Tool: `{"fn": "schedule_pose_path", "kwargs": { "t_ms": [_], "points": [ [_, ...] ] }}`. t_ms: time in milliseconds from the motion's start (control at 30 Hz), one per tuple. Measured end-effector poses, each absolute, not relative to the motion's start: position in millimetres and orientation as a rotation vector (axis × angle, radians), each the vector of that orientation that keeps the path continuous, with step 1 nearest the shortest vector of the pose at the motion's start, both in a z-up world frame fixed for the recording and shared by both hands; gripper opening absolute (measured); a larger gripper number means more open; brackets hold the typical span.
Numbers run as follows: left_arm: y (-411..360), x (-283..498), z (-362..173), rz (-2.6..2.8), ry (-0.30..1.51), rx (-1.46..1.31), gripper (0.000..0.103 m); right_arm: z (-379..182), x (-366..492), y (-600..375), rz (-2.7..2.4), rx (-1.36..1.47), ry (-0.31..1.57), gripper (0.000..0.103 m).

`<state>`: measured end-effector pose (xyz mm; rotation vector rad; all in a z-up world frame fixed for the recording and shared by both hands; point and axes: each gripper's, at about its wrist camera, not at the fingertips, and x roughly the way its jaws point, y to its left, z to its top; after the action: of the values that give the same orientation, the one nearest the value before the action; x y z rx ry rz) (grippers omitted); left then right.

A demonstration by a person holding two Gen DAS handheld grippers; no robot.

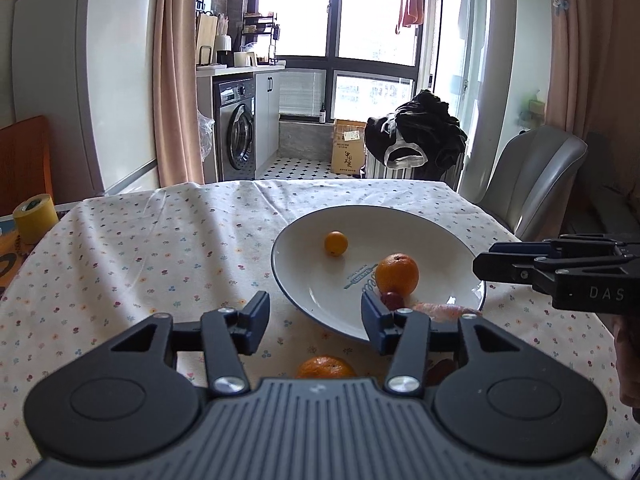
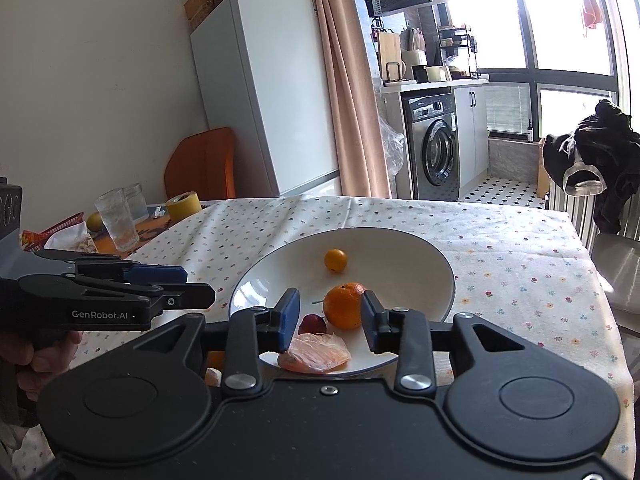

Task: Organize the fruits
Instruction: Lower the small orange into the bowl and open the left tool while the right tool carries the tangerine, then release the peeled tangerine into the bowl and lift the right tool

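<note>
Noting our white plate (image 2: 436,276) on the floral tablecloth (image 1: 160,248), large orange (image 2: 343,306), small orange (image 2: 335,260), peeled segment (image 2: 316,354) and red fruit (image 2: 313,324) inside, another orange (image 1: 326,367) half hidden beneath our left gripper (image 1: 316,316), left and right gripper (image 2: 330,322) fingers spread, empty.

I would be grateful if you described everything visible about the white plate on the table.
The white plate is round, shallow and glossy, apparently ceramic, with a thin dark rim and a small printed motif inside. It sits flat on the floral tablecloth. In it lie a small orange fruit, a larger orange, a dark red fruit and, at the near edge, a peeled citrus segment.
</note>
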<state>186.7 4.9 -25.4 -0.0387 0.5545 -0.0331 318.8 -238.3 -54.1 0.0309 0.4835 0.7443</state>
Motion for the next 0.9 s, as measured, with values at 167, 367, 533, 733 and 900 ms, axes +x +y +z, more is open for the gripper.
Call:
{"fn": "schedule_pose_path", "kwargs": {
  "t_ms": [167, 367, 533, 733, 900],
  "points": [
    [11.0, 176.0, -24.1, -0.016, 0.544, -0.06, 0.065, -52.7, 311.0, -238.0, 0.743, 0.03, 0.486, 0.047],
    [14.4, 160.1, -24.3, 0.026, 0.513, -0.072, 0.089, -50.9, 299.1, -238.6, 0.741, 0.03, 0.478, 0.068],
    [16.6, 149.7, -33.0, 0.046, 0.528, -0.101, 0.091, -53.3, 290.5, -238.3, 0.742, 0.016, 0.481, 0.08],
    [21.0, 138.0, -44.1, 0.085, 0.546, -0.131, 0.091, -58.3, 284.6, -240.4, 0.738, 0.017, 0.497, 0.084],
    [19.6, 128.2, -49.7, 0.119, 0.543, -0.145, 0.091, -62.3, 279.2, -240.4, 0.74, 0.02, 0.512, 0.088]
  ]
}}
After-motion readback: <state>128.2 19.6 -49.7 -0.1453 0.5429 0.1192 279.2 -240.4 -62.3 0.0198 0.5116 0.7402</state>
